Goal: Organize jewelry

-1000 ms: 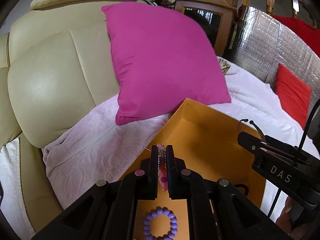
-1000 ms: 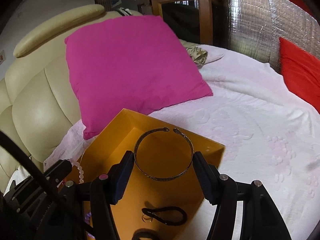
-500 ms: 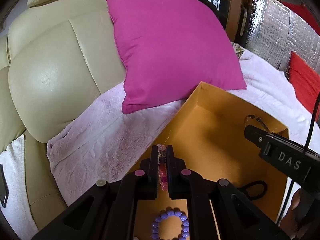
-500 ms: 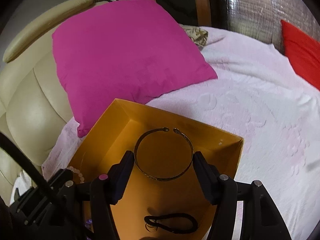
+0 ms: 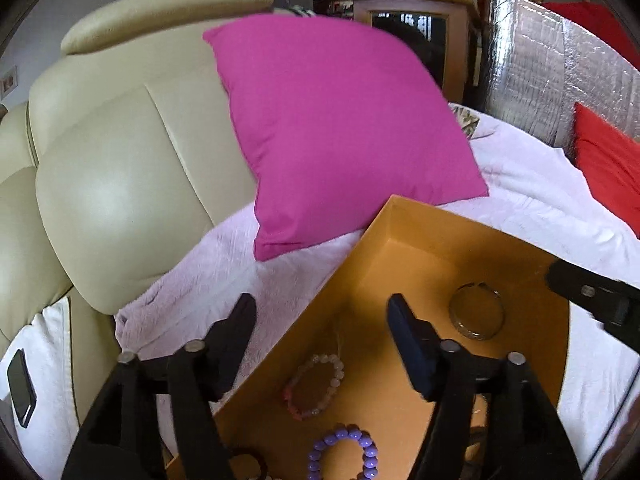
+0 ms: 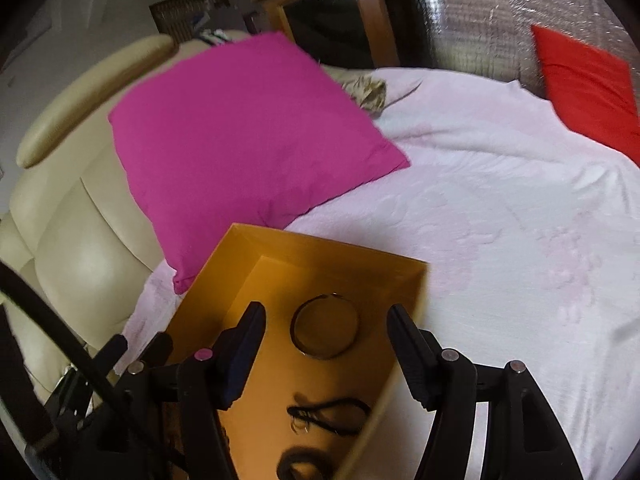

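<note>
Both the left hand-held gripper and the right hand-held gripper are open and empty. The metal bangle, pink bead bracelet and purple bead bracelet lie in the orange box; no loose jewelry is visible outside it, so the task appears largely complete.

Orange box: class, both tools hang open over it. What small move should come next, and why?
Probably lift both tools clear. The left tool and right tool are open and empty; the bangle and pink bracelet lie in the box.
</note>
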A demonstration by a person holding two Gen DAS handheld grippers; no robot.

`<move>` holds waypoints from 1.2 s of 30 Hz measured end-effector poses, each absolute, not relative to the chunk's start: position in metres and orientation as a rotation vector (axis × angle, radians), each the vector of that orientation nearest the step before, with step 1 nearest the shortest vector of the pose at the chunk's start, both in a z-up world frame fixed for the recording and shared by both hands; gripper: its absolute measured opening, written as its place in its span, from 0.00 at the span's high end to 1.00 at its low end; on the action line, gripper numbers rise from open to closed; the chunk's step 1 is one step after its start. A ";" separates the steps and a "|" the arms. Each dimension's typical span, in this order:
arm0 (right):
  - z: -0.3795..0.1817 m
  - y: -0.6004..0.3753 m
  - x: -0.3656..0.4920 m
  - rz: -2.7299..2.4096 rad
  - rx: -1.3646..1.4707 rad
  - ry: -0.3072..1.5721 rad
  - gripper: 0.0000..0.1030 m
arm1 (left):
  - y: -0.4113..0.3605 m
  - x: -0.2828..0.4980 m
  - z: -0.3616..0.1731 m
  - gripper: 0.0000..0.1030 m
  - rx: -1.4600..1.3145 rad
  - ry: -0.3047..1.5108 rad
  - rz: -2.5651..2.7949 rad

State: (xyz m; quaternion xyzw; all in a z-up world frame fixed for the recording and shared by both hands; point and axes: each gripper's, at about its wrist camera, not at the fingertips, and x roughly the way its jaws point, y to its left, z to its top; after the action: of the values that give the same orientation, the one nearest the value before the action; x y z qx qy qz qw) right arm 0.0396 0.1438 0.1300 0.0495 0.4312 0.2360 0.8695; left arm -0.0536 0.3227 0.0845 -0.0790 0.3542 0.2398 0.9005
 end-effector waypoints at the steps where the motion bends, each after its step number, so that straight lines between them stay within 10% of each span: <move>1: 0.134 0.137 0.035 0.492 0.109 0.895 0.35 | 0.320 -0.056 0.087 0.32 -0.158 0.727 0.495; 17: 0.216 0.025 -0.115 0.551 0.031 0.707 0.35 | 0.256 -0.175 0.207 0.11 -0.104 0.482 0.447; 36: 0.273 0.001 -0.258 0.610 0.074 0.543 0.31 | 0.217 -0.314 0.274 0.11 0.122 0.408 0.512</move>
State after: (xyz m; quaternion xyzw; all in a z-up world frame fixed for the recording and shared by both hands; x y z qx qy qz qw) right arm -0.2584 0.0011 0.2731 0.0361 0.2641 0.2966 0.9170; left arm -0.3142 0.2166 0.2744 0.0599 0.2001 0.2512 0.9451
